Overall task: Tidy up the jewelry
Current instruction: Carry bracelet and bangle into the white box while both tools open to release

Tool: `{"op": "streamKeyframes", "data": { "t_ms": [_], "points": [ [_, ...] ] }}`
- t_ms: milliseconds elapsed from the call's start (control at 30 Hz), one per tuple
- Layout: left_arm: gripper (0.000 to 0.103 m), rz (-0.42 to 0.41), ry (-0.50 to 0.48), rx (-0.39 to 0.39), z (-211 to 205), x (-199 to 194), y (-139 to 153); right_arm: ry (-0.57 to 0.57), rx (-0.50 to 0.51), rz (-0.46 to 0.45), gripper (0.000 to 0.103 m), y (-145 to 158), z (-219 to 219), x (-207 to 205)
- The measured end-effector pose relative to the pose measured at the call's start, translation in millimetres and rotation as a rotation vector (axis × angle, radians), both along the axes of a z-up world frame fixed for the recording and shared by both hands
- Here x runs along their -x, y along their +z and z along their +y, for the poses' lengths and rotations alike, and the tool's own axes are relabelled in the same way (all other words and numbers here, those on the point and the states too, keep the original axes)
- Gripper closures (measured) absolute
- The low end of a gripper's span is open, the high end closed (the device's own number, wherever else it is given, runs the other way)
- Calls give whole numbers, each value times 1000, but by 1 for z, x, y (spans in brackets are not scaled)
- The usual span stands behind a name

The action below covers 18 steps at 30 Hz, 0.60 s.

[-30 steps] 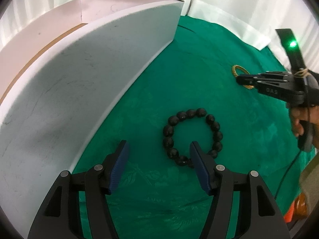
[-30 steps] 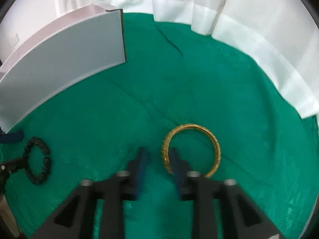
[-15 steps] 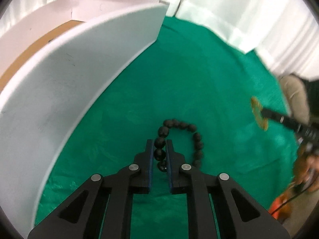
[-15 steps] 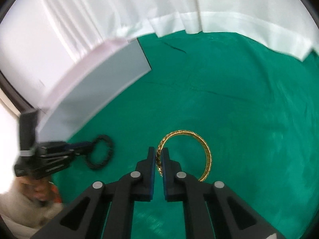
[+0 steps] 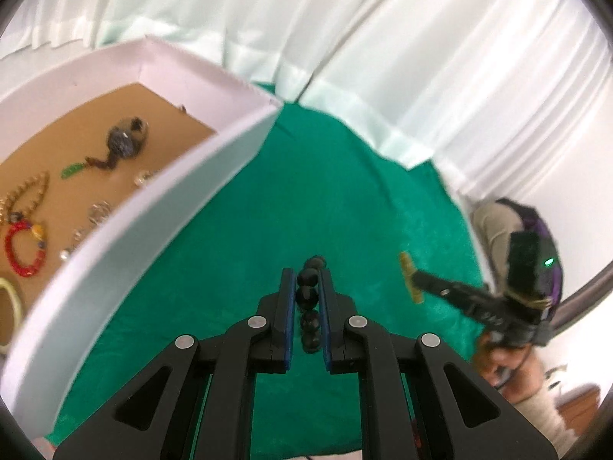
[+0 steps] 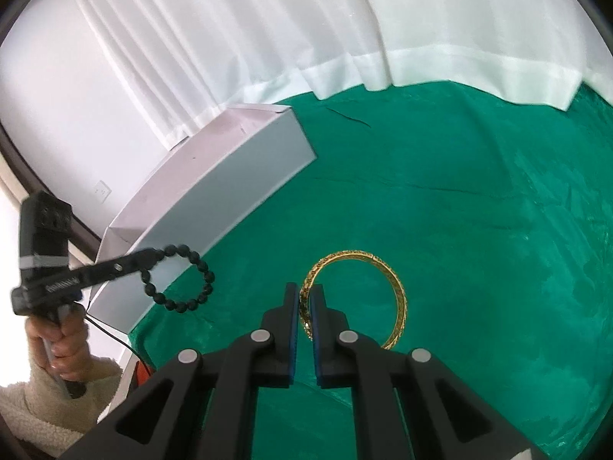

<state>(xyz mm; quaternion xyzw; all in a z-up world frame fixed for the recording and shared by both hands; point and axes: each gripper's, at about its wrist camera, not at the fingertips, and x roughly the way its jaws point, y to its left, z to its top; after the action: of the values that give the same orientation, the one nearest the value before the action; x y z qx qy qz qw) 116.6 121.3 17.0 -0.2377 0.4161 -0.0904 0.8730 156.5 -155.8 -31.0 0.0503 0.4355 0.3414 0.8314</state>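
My left gripper (image 5: 306, 273) is shut on a black bead bracelet (image 5: 307, 297), held in the air above the green cloth (image 5: 306, 191). The right wrist view shows that bracelet (image 6: 208, 280) hanging as a loop from the left gripper (image 6: 155, 255), beside the white box (image 6: 230, 191). My right gripper (image 6: 304, 287) is shut on the rim of a gold bangle (image 6: 401, 299), raised off the cloth. From the left wrist view the bangle (image 5: 409, 278) appears edge-on in the right gripper (image 5: 415, 280).
The open white box (image 5: 134, 230) stands left of the cloth, and its brown floor holds several pieces, among them a red bead bracelet (image 5: 25, 249) and a dark pendant (image 5: 124, 140). White curtains (image 6: 345, 38) hang behind. A person's hand (image 6: 65, 329) grips the left handle.
The left gripper shut on the bead bracelet and lifted it off the cloth, so the box's inside came into sight. The right gripper rose with the bangle and swung toward the box.
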Motion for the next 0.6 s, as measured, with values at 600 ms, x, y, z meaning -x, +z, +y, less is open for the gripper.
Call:
{"op": "streamKeyframes", "data": {
  "t_ms": [600],
  "points": [
    [94, -15, 290, -71, 168, 20, 58, 252, -5, -222, 97, 96, 187, -52]
  ]
}}
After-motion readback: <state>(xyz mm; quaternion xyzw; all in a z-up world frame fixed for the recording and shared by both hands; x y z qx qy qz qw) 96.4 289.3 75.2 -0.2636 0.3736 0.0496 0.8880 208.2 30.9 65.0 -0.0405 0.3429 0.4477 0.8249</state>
